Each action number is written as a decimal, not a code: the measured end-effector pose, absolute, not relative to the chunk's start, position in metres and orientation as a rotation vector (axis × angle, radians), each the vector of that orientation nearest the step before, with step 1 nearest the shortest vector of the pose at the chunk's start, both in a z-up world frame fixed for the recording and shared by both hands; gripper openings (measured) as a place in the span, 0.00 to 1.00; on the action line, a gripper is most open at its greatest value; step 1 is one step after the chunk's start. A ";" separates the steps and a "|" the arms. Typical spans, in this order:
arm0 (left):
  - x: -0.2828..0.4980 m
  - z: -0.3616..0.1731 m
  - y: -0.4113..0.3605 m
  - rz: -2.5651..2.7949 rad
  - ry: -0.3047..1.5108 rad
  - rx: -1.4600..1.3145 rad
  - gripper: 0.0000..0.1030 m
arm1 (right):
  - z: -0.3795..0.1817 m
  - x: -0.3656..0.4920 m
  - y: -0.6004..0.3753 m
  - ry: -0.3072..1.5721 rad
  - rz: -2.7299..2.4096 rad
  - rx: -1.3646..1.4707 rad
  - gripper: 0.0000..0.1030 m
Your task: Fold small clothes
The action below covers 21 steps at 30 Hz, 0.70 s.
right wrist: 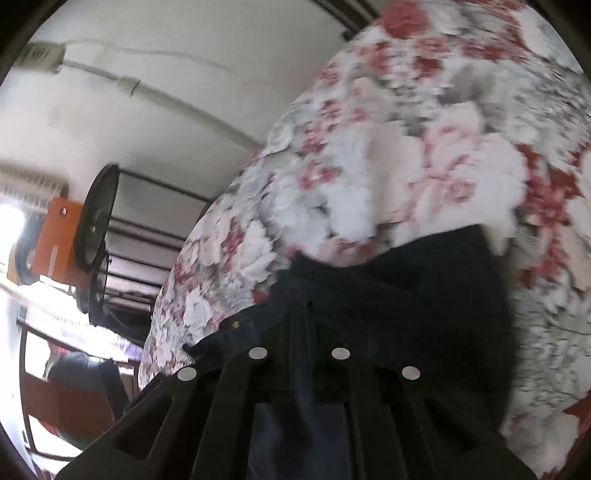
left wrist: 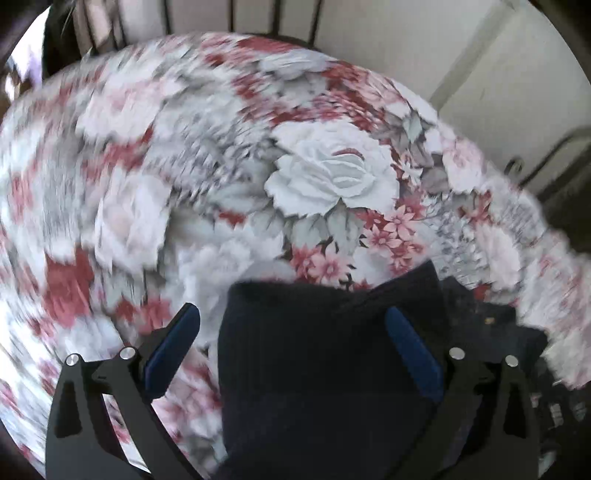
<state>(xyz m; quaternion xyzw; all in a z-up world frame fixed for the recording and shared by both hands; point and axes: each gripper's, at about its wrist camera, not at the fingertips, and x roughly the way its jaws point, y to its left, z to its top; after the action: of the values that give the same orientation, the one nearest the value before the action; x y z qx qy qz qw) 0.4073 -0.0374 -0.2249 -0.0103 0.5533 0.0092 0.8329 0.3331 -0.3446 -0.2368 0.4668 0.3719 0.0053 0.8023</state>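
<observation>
A dark navy garment (left wrist: 325,350) lies on a floral bedspread (left wrist: 314,177) in the lower middle of the left wrist view. My left gripper (left wrist: 291,317) is open, its blue-padded fingers (left wrist: 173,350) spread to either side of the garment's near end. In the right wrist view the same dark garment (right wrist: 406,291) bunches right in front of my right gripper (right wrist: 308,314), whose jaws are closed together with dark cloth pinched between them. The fingertips are mostly hidden by the cloth. Both views are blurred.
The red, white and grey floral bedspread (right wrist: 424,147) covers the bed. A white wall (left wrist: 406,40) and dark metal bed rails (left wrist: 288,18) stand behind. A black fan (right wrist: 96,218) and an orange box (right wrist: 55,240) are off the bed's side.
</observation>
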 end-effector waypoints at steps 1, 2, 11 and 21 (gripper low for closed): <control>0.412 -0.230 -0.041 0.064 1.173 0.032 0.95 | -0.243 0.336 -0.346 0.809 -0.007 1.005 0.08; 0.417 -0.236 -0.040 0.075 1.195 0.023 0.96 | -0.257 0.337 -0.353 0.825 -0.041 1.039 0.04; 0.419 -0.227 -0.030 -0.014 1.197 -0.100 0.95 | -0.241 0.337 -0.354 0.752 -0.018 1.082 0.06; 0.425 -0.250 -0.022 0.026 1.272 -0.084 0.96 | -0.275 0.331 -0.377 0.785 -0.089 1.194 0.00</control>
<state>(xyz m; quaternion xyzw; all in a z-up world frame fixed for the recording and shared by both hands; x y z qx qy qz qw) 0.4250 -0.0218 -0.2501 -0.0393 0.5940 0.0120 0.8034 0.3307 -0.3770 -0.2748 0.5475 0.3597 -0.0408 0.7545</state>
